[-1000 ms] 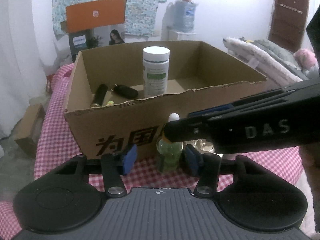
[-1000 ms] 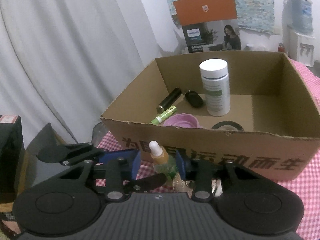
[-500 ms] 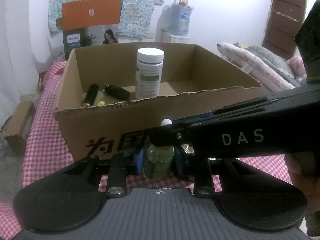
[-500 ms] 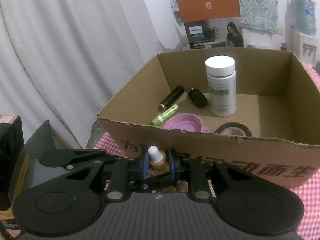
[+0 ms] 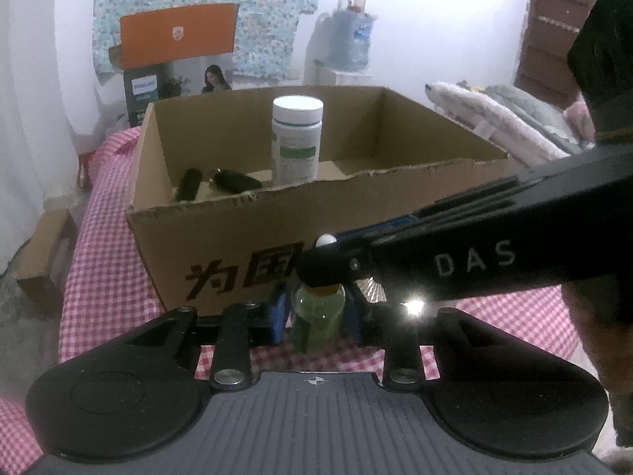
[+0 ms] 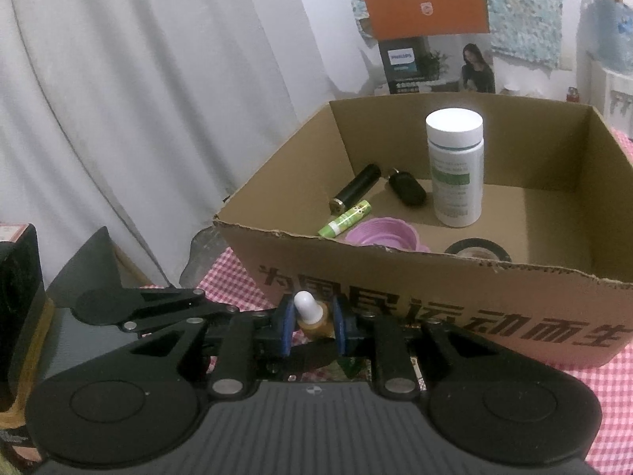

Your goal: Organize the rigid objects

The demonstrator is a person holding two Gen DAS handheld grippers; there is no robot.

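Both grippers are clamped on one small dropper bottle (image 5: 318, 318) that stands on the checked cloth (image 5: 107, 277) just in front of the near wall of the box (image 5: 245, 245). The left gripper (image 5: 316, 316) has just closed its jaws onto the green glass body, low down, with the blue pads flat on either side. The right gripper (image 6: 310, 322) has likewise just closed, higher up, on the amber collar under the white bulb (image 6: 304, 304). In the left view it reaches across from the right side and hides the neck.

A two-handed hold like this, one tool bracing the body and the other pinching the cap, probably serves to steady a narrow, top-heavy bottle, or to tighten its dropper before it goes away. Which of the two is meant cannot be read from here.

Inside the box a white jar (image 6: 455, 166) stands upright toward the far wall. A black tube (image 6: 355, 189), a dark fob (image 6: 406, 188), a green stick (image 6: 345, 219), a purple cup (image 6: 381, 234) and a tape roll (image 6: 476, 249) lie nearer. The far right of the floor looks bare, so the bottle could stand there after a lift over the torn near rim.
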